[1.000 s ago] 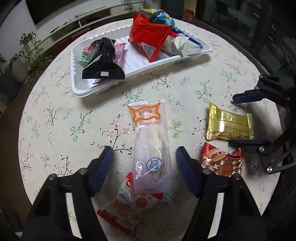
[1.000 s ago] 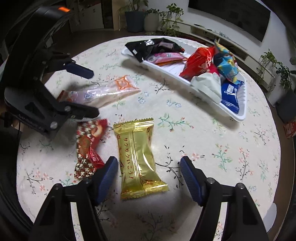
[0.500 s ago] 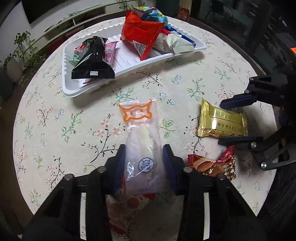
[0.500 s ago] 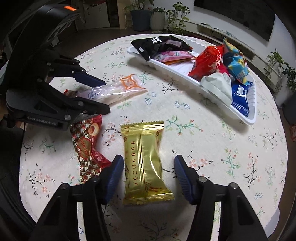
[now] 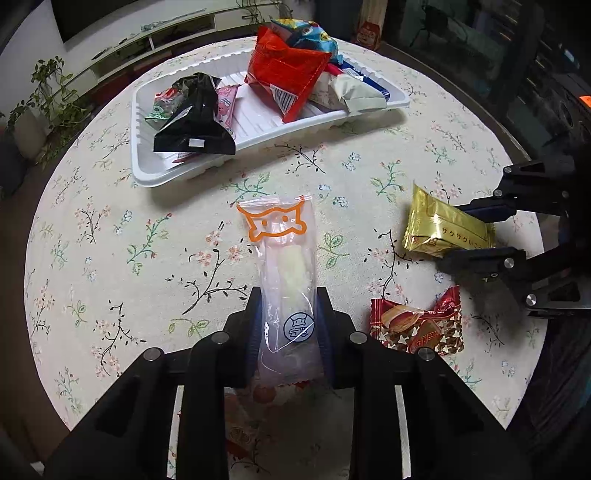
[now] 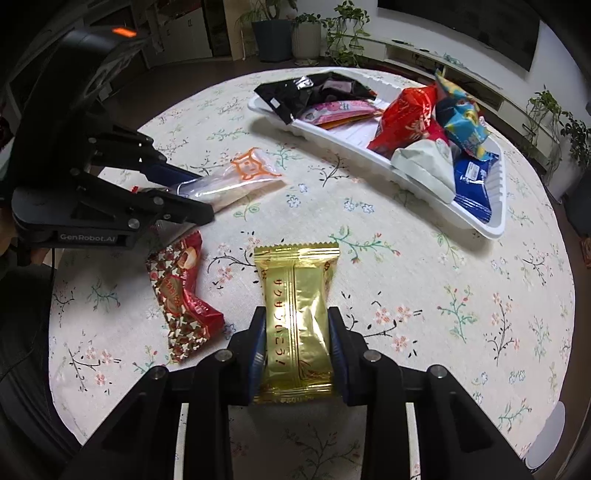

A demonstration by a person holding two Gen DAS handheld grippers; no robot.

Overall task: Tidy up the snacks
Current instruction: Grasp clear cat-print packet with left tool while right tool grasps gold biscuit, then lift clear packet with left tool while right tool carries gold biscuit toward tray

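A clear snack bag with an orange cat print (image 5: 282, 258) lies on the floral tablecloth, and my left gripper (image 5: 288, 317) is closing on its near end, blue pads pressing both sides. My right gripper (image 6: 297, 332) is closing on a gold wrapped snack (image 6: 297, 295), its pads against the packet's edges. In the right wrist view the clear snack bag (image 6: 229, 182) shows in the left gripper (image 6: 192, 197). A red patterned snack (image 6: 181, 291) lies loose between the two grippers. The white tray (image 5: 147, 173) at the far side holds several packets.
A red and white packet (image 5: 258, 395) lies partly under the clear bag near the table's front edge. Potted plants (image 6: 347, 33) and a low shelf (image 5: 155, 40) stand beyond the round table (image 6: 461, 314). The table's dark rim (image 5: 476, 107) curves along the right.
Both grippers' jaws have come together from wide apart, the left onto the clear cat-print bag and the right onto the gold snack. Neither packet has left the cloth.
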